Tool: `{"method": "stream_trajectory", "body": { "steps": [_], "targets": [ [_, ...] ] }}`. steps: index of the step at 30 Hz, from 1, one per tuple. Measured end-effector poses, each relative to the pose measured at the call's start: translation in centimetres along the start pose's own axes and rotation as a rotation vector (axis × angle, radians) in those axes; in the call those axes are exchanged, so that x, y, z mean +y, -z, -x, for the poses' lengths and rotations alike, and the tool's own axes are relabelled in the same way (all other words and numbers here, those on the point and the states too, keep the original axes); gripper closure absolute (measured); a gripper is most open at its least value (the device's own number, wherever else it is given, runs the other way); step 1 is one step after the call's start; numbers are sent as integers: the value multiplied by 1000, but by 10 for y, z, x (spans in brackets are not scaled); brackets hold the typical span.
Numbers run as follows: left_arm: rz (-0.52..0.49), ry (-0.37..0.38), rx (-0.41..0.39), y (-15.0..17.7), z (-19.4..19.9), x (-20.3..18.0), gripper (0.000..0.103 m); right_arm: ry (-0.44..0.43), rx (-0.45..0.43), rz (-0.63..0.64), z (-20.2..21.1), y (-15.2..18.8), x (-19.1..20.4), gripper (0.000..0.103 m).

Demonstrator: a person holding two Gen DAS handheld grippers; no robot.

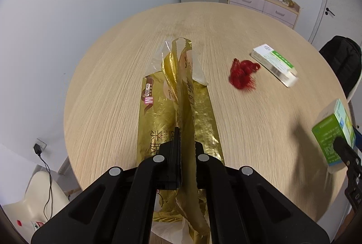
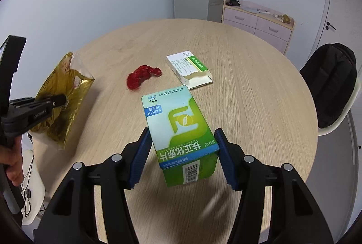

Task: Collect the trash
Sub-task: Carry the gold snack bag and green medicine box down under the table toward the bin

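Two bits of trash are already picked up, so roughly half the job looks done. The left tongs (image 1: 185, 149) are clamped tight on the gold wrapper (image 1: 178, 108), which is pinched by its serrated seam and hangs out ahead of the tips, lifted over the counter (image 1: 108, 94). The right tongs (image 2: 183, 153) are closed on the green box (image 2: 181, 128), held by its two sides between the blue pads (image 2: 141, 160), with the barcode end facing back toward the camera and the rest sticking out forward, clear of the wood.

Still left on the counter: a red tassel (image 2: 141, 75), ahead and a bit left of the right tongs, and a torn white box (image 2: 190, 68) just past it, ahead and slightly right. Both lie untouched, near each other but not touching.

No bin or bag is seen in either view, so where the held stuff gets dumped can't be told. Probably both loads have to be dropped off before the tassel and white box can be grabbed.
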State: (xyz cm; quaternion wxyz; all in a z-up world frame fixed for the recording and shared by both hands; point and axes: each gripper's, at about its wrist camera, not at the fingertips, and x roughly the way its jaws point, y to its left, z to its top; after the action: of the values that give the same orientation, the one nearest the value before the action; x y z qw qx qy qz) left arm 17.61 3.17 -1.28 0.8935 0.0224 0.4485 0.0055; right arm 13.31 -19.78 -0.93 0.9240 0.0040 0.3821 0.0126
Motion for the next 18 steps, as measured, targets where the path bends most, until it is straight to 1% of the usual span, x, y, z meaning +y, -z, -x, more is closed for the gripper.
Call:
{"method": "stream_trajectory", "body": {
  "steps": [4, 8, 11, 13, 18],
  "targets": [
    [6, 15, -19, 20, 21, 3, 103, 1, -15, -8, 16, 5, 5, 49],
    [12, 24, -41, 34, 41, 2, 103, 19, -40, 12, 35, 13, 14, 48],
    [12, 52, -60, 51, 59, 1, 103, 23, -51, 20, 46, 20, 17, 48],
    [4, 50, -66, 60, 67, -2, 103, 28, -60, 22, 55, 27, 20, 48],
    [-17, 74, -79, 85, 83, -7, 103, 38, -78, 16, 73, 44, 24, 48]
  ]
}}
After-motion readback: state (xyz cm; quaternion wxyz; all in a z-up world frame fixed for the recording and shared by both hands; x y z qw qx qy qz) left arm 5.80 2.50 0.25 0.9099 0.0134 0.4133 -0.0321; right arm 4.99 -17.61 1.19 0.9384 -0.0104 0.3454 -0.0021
